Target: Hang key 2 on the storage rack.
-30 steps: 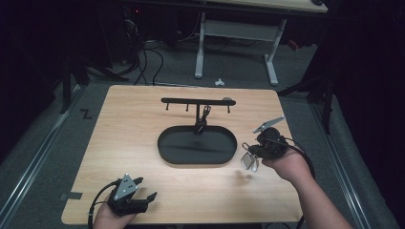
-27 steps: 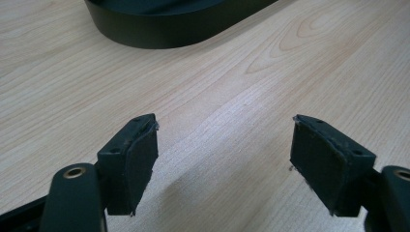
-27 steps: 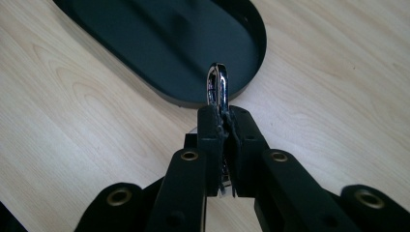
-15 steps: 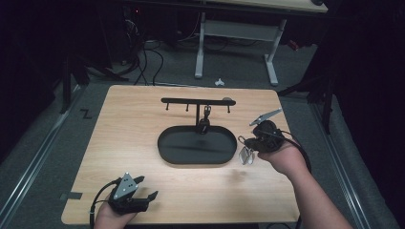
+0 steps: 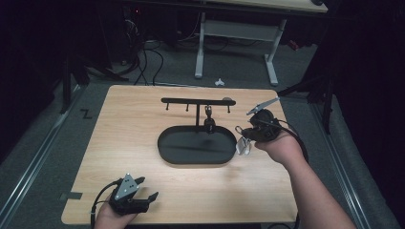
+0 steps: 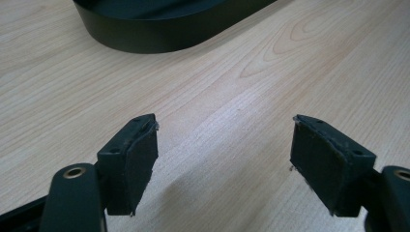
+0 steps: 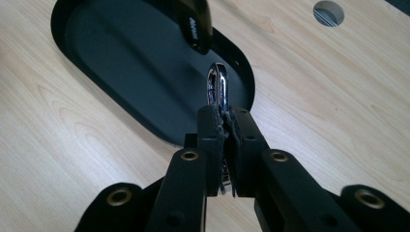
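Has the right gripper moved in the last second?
Yes. The right gripper, shut on a metal clip, has shifted up-frame and slightly left along the black tray's right end.

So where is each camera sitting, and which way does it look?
High view: above the near side, looking forward and down on the table; both forearms show.
Left gripper view: on the left tool, facing the tabletop; open jaws.
Right gripper view: on the right tool, clamping a metal clip.
All share the black tray.
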Available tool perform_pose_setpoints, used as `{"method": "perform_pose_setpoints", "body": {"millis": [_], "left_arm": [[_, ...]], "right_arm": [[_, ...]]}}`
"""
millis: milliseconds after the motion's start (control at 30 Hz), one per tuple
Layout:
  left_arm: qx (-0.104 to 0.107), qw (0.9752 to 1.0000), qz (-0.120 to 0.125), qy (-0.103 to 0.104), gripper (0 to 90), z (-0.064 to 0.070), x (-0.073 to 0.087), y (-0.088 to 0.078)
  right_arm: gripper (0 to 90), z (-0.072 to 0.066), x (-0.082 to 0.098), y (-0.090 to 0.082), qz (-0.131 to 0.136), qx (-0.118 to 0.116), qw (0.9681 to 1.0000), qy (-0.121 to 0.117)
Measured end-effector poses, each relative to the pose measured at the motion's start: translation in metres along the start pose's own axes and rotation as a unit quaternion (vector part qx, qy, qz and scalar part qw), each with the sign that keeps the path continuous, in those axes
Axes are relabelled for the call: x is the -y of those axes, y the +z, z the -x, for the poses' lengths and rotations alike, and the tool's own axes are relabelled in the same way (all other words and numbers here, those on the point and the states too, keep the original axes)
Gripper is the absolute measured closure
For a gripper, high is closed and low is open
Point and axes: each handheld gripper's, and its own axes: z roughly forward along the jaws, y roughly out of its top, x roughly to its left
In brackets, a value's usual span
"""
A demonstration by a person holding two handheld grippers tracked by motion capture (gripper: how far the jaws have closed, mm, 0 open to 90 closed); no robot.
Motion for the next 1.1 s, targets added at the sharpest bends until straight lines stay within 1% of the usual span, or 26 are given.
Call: {"method": "perform_pose_setpoints", "body": {"millis": [67,100,133,200,267,467,667,733,833,900,1033,1100], "left_arm": [[-0.002,1.0000,0.006,-0.001,25.5,0.000,0.000,-0.001],[-0.002,1.0000,0.006,-0.001,25.4,-0.001,0.000,-0.002],[-0.003,1.0000,0.004,0.001,25.5,-0.001,0.000,-0.003],[-0.004,1.0000,0.004,0.001,25.5,0.000,0.001,-0.003],[-0.005,1.0000,0.001,0.002,25.5,-0.001,0.002,-0.004],[-0.010,0.9999,0.005,-0.003,25.5,-0.001,0.003,-0.007],[-0.011,0.9999,0.001,0.001,25.4,0.001,0.004,-0.007],[-0.012,0.9999,0.001,0.000,25.5,0.000,0.004,-0.008],[-0.011,0.9999,0.000,-0.003,25.5,-0.001,0.005,-0.008],[-0.011,0.9999,-0.002,-0.003,25.5,-0.001,0.006,-0.008],[-0.013,0.9999,-0.003,-0.001,25.5,0.000,0.006,-0.008],[-0.013,0.9999,-0.002,-0.001,25.5,0.000,0.006,-0.008]], "right_arm": [[85.2,0.001,-0.004,0.001,0.001,0.001,1.0000,0.001],[85.2,0.001,-0.006,0.001,0.001,0.002,1.0000,0.006],[85.2,0.002,-0.008,0.002,0.003,0.003,1.0000,0.000],[85.2,0.002,-0.013,0.003,0.005,0.001,1.0000,0.003],[85.2,0.002,-0.018,0.005,0.007,0.001,1.0000,0.000],[85.2,0.000,-0.031,0.006,0.016,0.001,0.9998,-0.010],[85.2,0.000,-0.037,0.007,0.021,0.000,0.9997,-0.013],[85.2,0.000,-0.038,0.007,0.022,-0.002,0.9997,-0.008],[85.2,0.000,-0.041,0.007,0.028,-0.005,0.9996,-0.010],[85.2,0.000,-0.043,0.006,0.032,-0.006,0.9993,-0.015],[85.2,0.005,-0.049,0.005,0.041,-0.005,0.9991,-0.006],[85.2,0.009,-0.051,0.008,0.038,-0.005,0.9993,-0.001]]}}
